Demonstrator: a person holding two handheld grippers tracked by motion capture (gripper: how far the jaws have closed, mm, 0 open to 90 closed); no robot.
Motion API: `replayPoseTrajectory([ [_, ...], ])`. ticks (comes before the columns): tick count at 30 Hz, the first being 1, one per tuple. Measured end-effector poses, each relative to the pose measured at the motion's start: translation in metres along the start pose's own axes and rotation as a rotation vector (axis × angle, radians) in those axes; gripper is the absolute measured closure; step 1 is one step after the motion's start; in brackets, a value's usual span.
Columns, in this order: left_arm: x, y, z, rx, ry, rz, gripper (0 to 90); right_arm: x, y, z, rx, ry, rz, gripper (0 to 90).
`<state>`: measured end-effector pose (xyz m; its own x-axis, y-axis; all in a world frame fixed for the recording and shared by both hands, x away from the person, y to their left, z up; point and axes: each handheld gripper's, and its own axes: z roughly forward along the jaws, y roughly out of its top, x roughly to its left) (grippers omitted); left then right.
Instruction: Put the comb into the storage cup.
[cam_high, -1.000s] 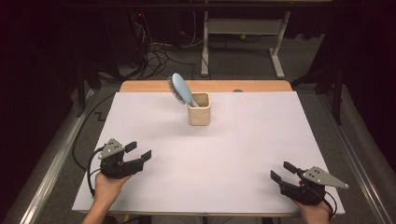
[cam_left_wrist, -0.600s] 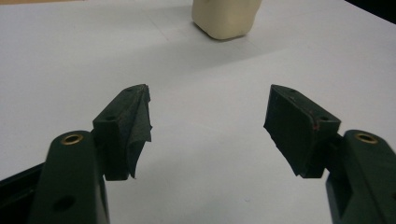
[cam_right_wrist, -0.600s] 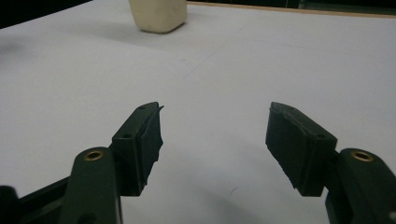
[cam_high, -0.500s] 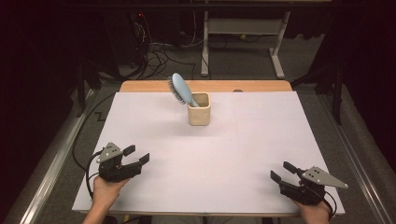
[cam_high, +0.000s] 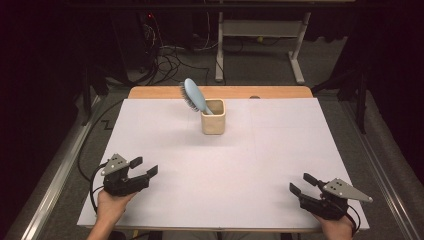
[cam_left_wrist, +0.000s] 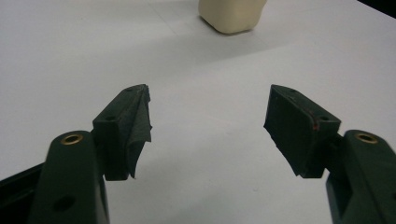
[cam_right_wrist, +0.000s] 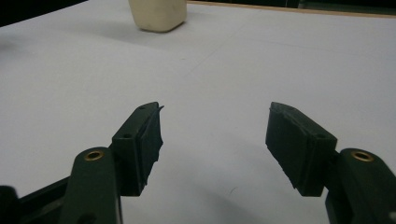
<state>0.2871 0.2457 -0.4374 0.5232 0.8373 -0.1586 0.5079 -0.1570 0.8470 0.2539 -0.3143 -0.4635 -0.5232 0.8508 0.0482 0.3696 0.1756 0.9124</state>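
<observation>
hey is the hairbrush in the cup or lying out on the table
In the cup. The blue hairbrush stands handle-down in the cream cup, leaning left, its bristled head sticking out above the rim.

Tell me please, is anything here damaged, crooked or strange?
Two small things. The pad on one finger of the left gripper is frayed, its edge peeling loose. The brush leans out of the cup, bristle head up and tilted left. Nothing is spilled.
</observation>
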Motion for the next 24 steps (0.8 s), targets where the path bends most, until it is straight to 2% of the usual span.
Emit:
replayPoseTrajectory([
  [24, 0.012, -0.01, -0.001, 0.002, 0.034, -0.027, 32.5, 0.0, 0.0, 0.0, 0.0, -0.001, 0.001, 36.3],
])
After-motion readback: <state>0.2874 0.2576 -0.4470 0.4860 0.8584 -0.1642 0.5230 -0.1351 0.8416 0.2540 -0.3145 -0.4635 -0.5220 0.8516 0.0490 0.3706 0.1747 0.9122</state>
